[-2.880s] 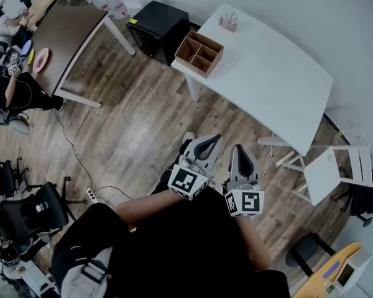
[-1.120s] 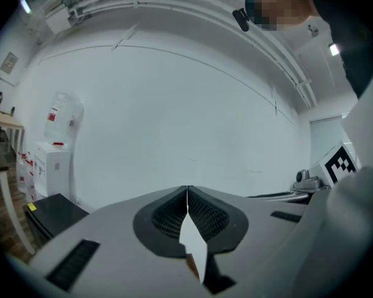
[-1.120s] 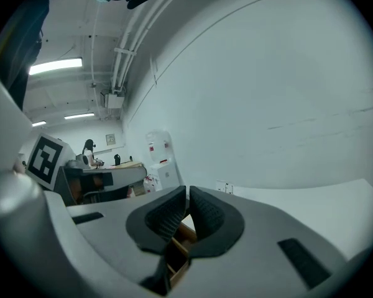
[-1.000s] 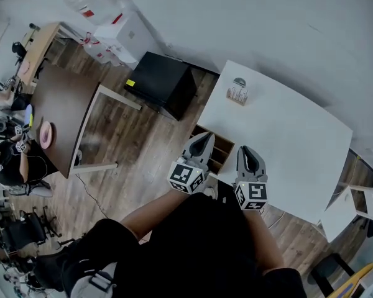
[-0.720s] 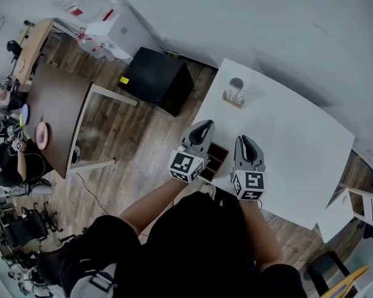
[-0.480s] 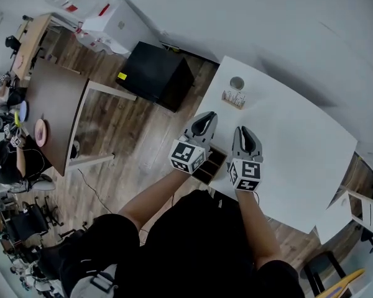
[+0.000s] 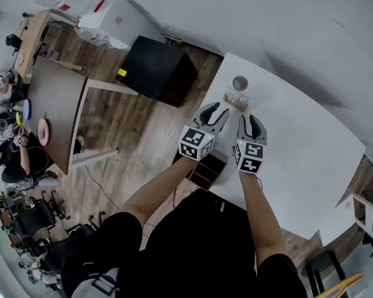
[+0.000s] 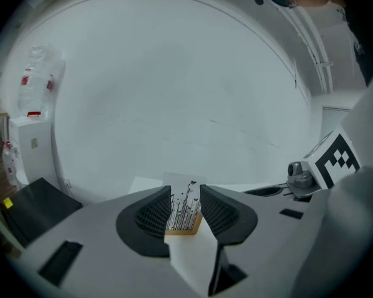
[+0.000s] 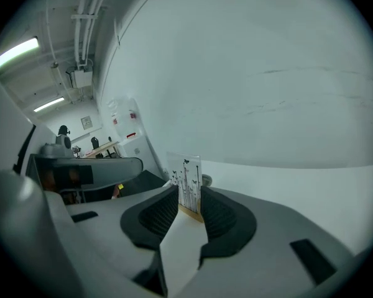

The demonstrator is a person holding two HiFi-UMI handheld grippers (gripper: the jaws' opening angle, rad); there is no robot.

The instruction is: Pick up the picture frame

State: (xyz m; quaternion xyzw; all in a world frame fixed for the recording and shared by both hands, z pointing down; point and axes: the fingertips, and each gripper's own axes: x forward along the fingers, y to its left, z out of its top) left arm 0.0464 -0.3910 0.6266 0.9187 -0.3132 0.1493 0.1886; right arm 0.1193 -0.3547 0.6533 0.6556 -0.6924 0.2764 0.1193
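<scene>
- Progress: the pickup has not begun. The picture frame stands upright on the white table, near its far left corner, and nothing touches it.
- Left gripper: its jaws are opening. The left gripper view shows the frame in the gap between them, but it is farther ahead on the table and the pads are not on it.
- Right gripper: released, with its jaws apart. It is aimed at the same frame from the other side and holds nothing.
- Left to do, as I judge it: bring a gripper up to the frame, close on it (its thin upright panel looks easy to tip) and lift it off the table.
- Counted:
  - One picture frame.
  - Two grippers.
  - One small round cup, just beyond the frame.
  - One white table.
  - One black cabinet, on the floor to the table's left.
  - One divided box, partly hidden under the person's arms.
</scene>
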